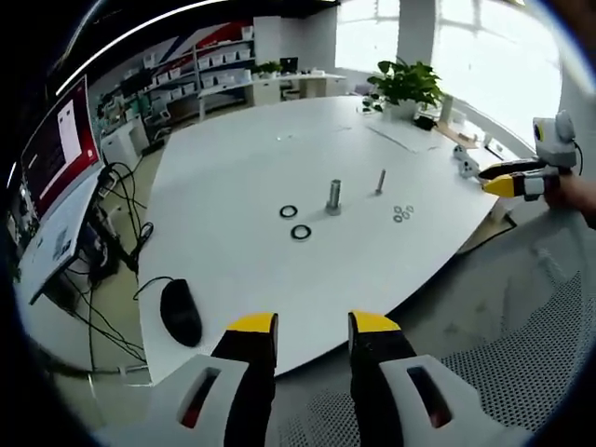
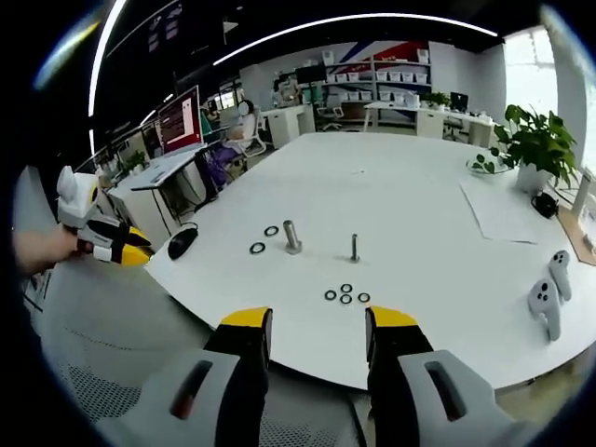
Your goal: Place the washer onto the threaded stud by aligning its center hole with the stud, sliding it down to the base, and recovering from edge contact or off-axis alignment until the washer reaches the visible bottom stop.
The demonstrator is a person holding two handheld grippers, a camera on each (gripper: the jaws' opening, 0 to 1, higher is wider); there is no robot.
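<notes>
The right gripper point(image 2: 317, 326) hangs nearest the lens, off the near edge of the white table point(image 2: 419, 196), jaws parted wide around nothing; the left gripper point(image 1: 313, 328) is likewise spread wide and empty. By the look of it the task has not begun: three small washers point(image 2: 345, 295) lie in a cluster on the table, near the thin threaded stud point(image 2: 354, 247), which stands bare. A thicker stud point(image 2: 291, 236) rises beside two dark rings point(image 2: 264, 239). A mouse point(image 1: 181, 312), a potted plant point(image 2: 531, 144), controllers point(image 2: 549, 293), and shelving behind suggest an office
</notes>
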